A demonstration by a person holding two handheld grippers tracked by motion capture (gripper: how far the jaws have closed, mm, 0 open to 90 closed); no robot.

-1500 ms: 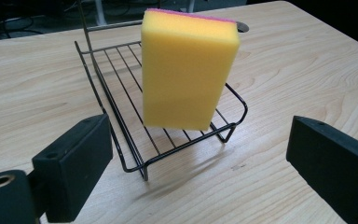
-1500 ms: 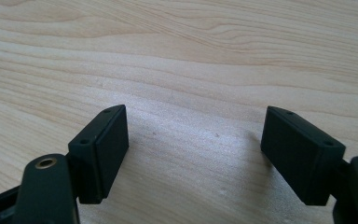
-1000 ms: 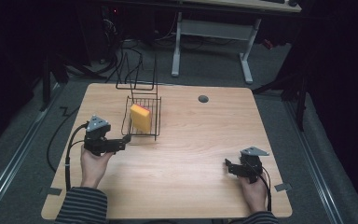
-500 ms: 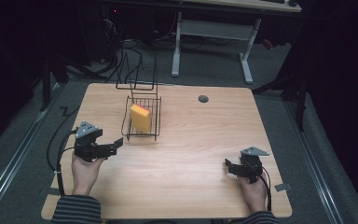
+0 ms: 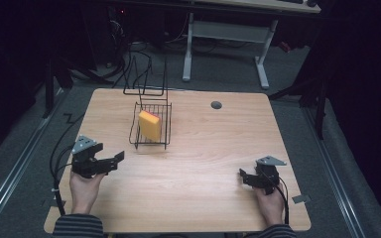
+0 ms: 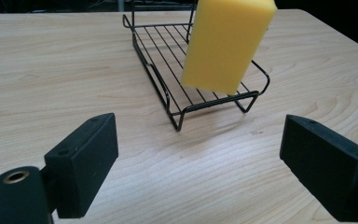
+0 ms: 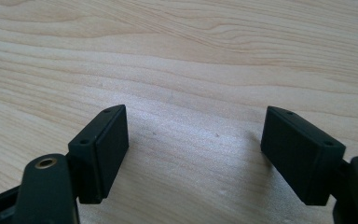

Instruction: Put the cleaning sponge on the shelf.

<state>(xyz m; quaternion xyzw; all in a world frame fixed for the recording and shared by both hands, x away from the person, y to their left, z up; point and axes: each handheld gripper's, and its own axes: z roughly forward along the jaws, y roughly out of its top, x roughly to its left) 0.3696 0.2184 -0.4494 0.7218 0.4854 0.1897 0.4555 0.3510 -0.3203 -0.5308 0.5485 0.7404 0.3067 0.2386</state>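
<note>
Well: yellow foam block [image 6: 228, 44] upright in black wire rack [image 6: 168, 100]; both tongs open, empty, L just narrowing.

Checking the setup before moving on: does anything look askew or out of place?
Only the yellow sponge: it stands tilted on edge in the black wire rack, leaning rather than lying flat. Nothing looks spilled or damaged on the table.

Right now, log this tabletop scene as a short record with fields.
surface: wooden table
rack: black wire rack, left of table centre
sponge: yellow sponge, standing tilted in the rack
left hand-held gripper: jaws apart and just been closing, nothing between them, pointing toward the rack
right hand-held gripper: open, empty, low over bare wood near the right front corner
table hole: grey grommet near the far edge
</note>
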